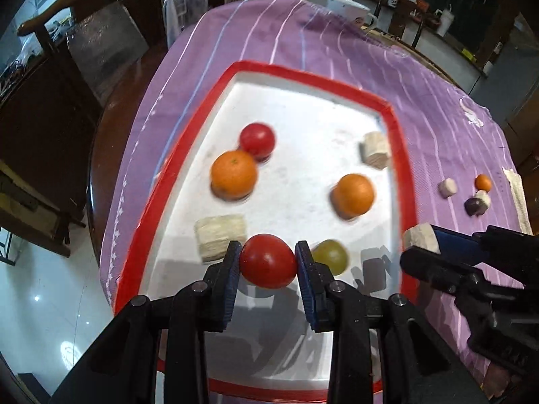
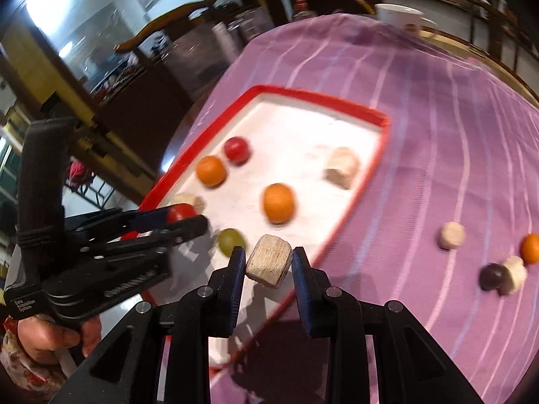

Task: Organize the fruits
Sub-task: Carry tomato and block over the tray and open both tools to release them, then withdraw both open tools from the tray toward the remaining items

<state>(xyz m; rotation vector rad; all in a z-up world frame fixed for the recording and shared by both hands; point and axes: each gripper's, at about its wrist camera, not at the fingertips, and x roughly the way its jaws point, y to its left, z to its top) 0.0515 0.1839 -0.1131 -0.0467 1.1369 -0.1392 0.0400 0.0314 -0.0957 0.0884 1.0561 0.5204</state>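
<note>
A white tray with a red rim (image 1: pixel 399 155) (image 2: pixel 353 107) lies on a purple striped cloth. My left gripper (image 1: pixel 268 261) is shut on a red tomato (image 1: pixel 267 262) low over the tray's near part; it shows from the side in the right wrist view (image 2: pixel 182 213). My right gripper (image 2: pixel 268 264) is shut on a pale cut chunk (image 2: pixel 269 264) above the tray's right rim; the chunk also shows in the left wrist view (image 1: pixel 421 237). In the tray lie a second tomato (image 1: pixel 257 139), two oranges (image 1: pixel 234 175) (image 1: pixel 353 194), a green grape (image 1: pixel 331 256) and two pale chunks (image 1: pixel 220 237) (image 1: pixel 375 149).
On the cloth right of the tray lie a pale chunk (image 2: pixel 453 235), a small orange (image 2: pixel 530 248), a dark grape (image 2: pixel 492 276) and another pale chunk (image 2: pixel 513 274). A white cup (image 2: pixel 401 15) stands at the table's far edge. Chairs and furniture stand to the left.
</note>
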